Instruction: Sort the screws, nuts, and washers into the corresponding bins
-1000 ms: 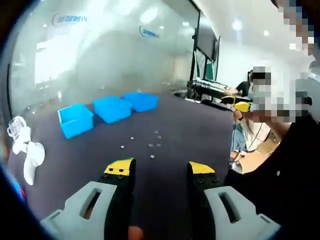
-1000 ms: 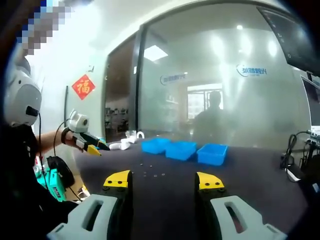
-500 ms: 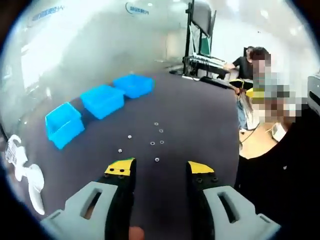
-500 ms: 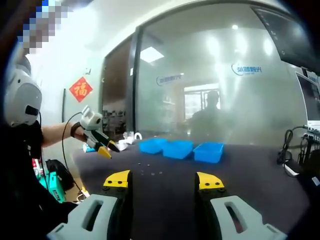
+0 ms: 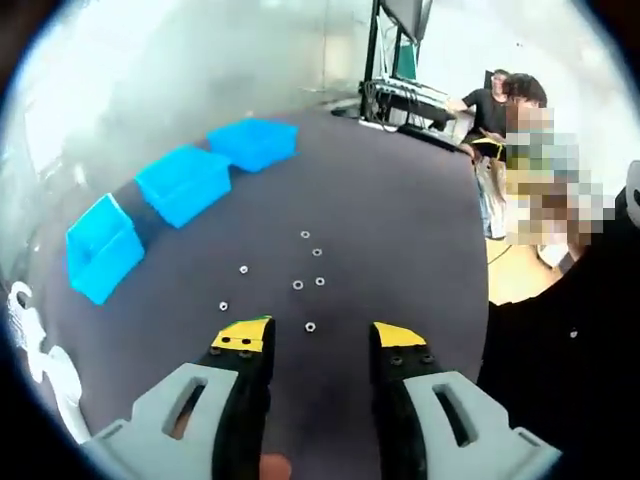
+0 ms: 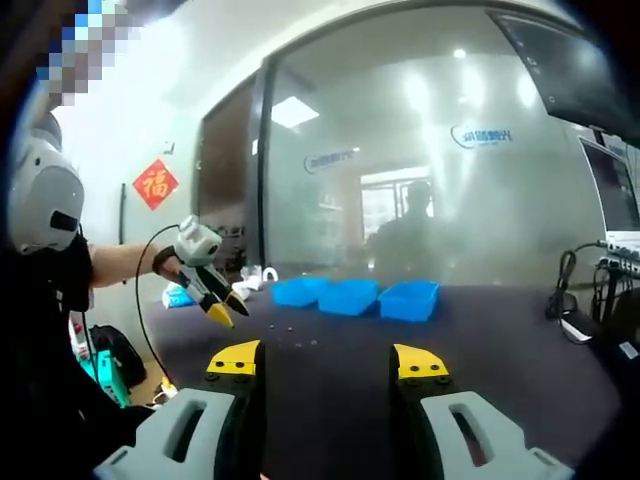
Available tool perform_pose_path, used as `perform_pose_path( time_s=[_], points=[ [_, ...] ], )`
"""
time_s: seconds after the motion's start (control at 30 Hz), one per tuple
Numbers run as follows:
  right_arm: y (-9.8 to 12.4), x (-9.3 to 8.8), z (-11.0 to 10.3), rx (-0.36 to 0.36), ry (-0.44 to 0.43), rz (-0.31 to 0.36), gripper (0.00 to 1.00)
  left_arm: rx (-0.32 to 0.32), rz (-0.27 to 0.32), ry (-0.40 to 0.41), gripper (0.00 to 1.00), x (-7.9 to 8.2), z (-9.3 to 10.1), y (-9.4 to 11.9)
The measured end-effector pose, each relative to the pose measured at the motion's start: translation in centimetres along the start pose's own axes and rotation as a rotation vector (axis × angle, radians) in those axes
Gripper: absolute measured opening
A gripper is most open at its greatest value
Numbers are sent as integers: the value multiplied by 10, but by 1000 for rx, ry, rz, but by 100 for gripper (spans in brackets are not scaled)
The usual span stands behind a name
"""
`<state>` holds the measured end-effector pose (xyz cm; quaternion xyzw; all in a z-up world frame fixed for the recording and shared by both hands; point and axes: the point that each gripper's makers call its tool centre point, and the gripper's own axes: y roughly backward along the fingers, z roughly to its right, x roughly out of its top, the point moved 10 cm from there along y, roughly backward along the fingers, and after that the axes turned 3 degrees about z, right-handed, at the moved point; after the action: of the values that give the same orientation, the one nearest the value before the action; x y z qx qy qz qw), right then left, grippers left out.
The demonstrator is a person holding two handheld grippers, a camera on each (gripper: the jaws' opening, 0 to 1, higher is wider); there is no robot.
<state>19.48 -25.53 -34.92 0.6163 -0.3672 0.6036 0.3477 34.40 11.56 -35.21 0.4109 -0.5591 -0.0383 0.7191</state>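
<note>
- Six or so small fasteners (image 5: 309, 326) lie scattered on the dark table (image 5: 400, 230), well apart from three blue bins (image 5: 182, 182).
- Both my left gripper (image 5: 318, 338) and right gripper (image 6: 327, 359) stand agape, holding nothing.
- I judge them light, hard, slippery; pinch across the rim.

Left gripper view: set above the dark table (image 5: 400, 230), angled down past its own jaws; small hardware (image 5: 298, 284) near the jaw tips, three blue bins (image 5: 185, 180) beyond to the left.
Right gripper view: low, level across the table (image 6: 480, 330), farther back. Shared: bins (image 6: 350, 295), hardware (image 6: 290, 327), tabletop.
</note>
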Motion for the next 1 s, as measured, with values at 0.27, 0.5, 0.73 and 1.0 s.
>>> perform_pose_path(
  time_s=[0.27, 0.5, 0.73, 1.0],
  points=[
    [3, 0, 4, -13, -5, 1, 45, -4, -49, 2, 36, 0, 8, -8],
    [4, 1, 4, -15, -5, 5, 45, -2, -59, 1, 36, 1, 6, -8],
    [0, 3, 4, -12, 3, -2, 45, -9, -53, 4, 35, -1, 6, -5],
    [-2, 6, 1, -8, 11, -4, 45, -18, -53, 3, 35, -6, 10, -3]
  ],
)
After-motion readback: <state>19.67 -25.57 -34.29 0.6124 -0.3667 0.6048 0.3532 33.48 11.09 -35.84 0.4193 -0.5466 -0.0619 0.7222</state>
